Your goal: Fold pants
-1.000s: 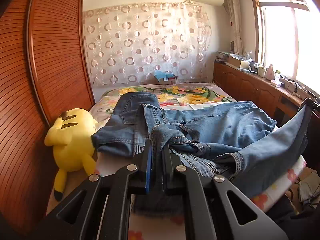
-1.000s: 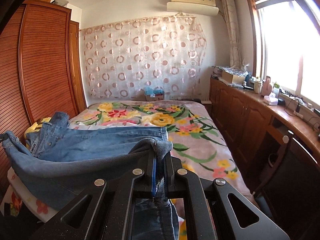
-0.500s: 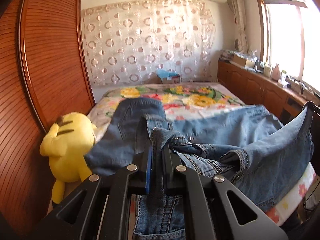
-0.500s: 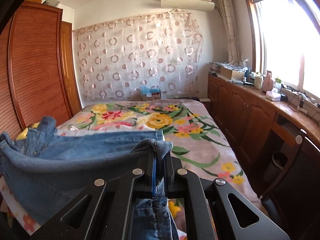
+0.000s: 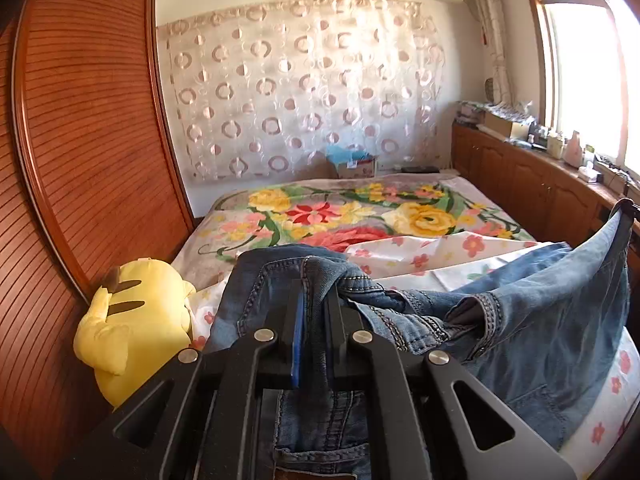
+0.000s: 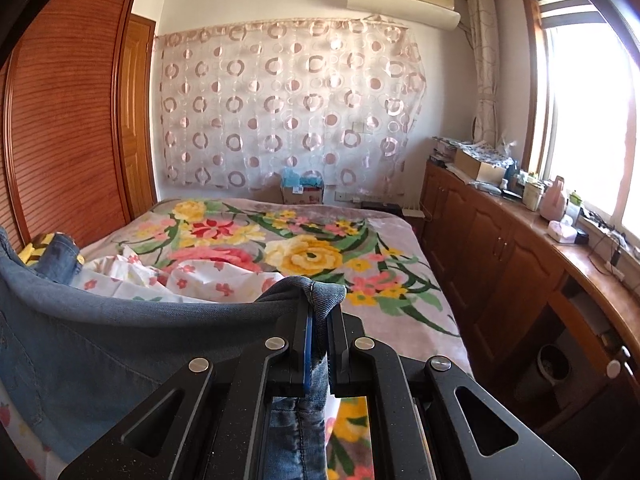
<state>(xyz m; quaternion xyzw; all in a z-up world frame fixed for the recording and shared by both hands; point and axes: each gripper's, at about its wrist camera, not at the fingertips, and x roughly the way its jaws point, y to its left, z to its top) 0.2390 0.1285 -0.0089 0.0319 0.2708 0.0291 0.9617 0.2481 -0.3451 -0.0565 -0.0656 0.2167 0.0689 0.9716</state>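
Blue denim pants (image 5: 540,332) hang stretched between my two grippers above the near end of the bed. My left gripper (image 5: 314,300) is shut on the waistband end, where stitched seams and a pocket bunch over the jaws. In the right wrist view my right gripper (image 6: 318,312) is shut on a hemmed leg end, and the pants (image 6: 100,344) sag away to the left. The right gripper's clamp shows at the far right edge of the left wrist view, holding the cloth up.
The bed (image 6: 320,256) carries a floral blanket and a crumpled white flowered sheet (image 5: 420,256). A yellow plush toy (image 5: 132,320) lies at the bed's left edge against a wooden wardrobe (image 5: 80,140). A wooden cabinet counter (image 6: 520,240) with clutter runs along the right, under the window.
Both grippers have carried the pants forward along the bed. The denim that lay spread over the blanket has lifted off, and the flowered sheet and blanket show beyond it.
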